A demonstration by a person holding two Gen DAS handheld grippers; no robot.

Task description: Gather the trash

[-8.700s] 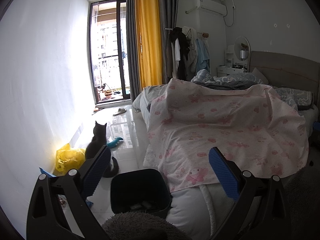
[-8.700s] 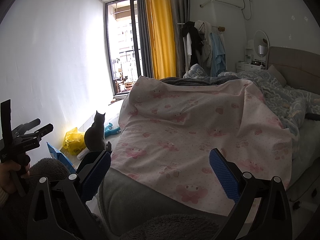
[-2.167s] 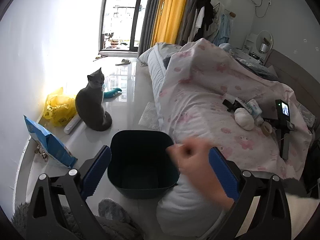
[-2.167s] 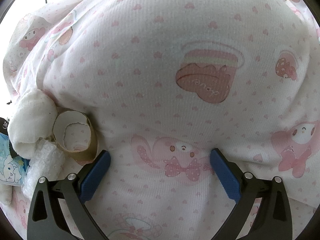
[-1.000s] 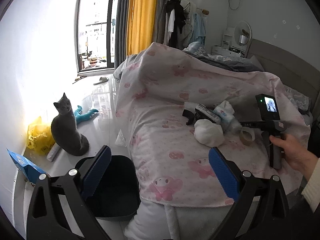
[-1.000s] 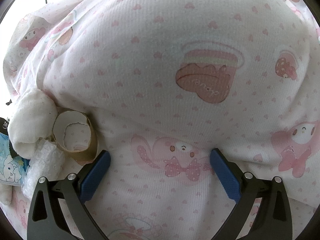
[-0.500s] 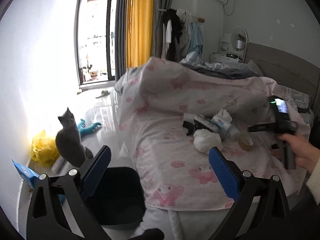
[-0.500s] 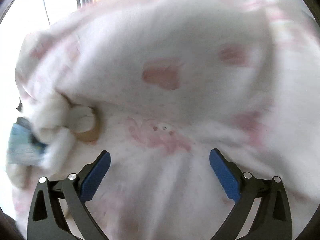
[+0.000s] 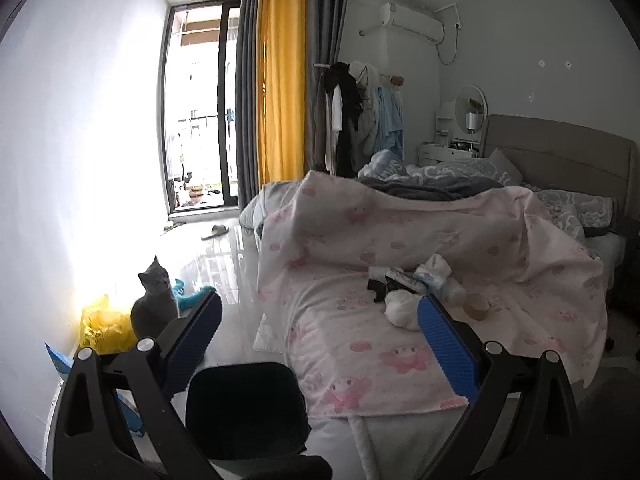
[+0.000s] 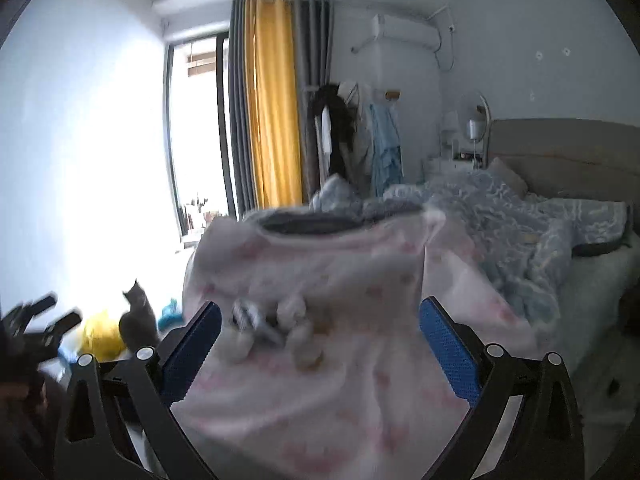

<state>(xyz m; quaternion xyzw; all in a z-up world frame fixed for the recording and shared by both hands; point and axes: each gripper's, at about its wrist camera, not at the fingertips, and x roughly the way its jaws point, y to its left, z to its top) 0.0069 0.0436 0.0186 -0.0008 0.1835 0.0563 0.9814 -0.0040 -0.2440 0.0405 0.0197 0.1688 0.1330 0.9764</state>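
1. Your left gripper [image 9: 318,340] sits low in its frame, its blue-padded fingers [image 9: 447,344] spread wide and holding nothing.
2. Your right gripper [image 10: 320,340] is likewise spread apart and empty; its view is blurred.
3. The trash pile [image 9: 420,288] lies on the pink blanket [image 9: 460,240], right of centre in the left view: a white wad [image 9: 401,309], a cardboard roll [image 9: 476,305] and some wrappers, all touching or close together.
4. In the right view the same pile [image 10: 280,320] shows as a smear at centre, between your fingers.
5. The dark bin [image 9: 244,408] stands on the floor at bottom centre, against the bed's foot.
6. A grey cat [image 9: 154,304] sits at lower left beside a yellow bag [image 9: 102,326].
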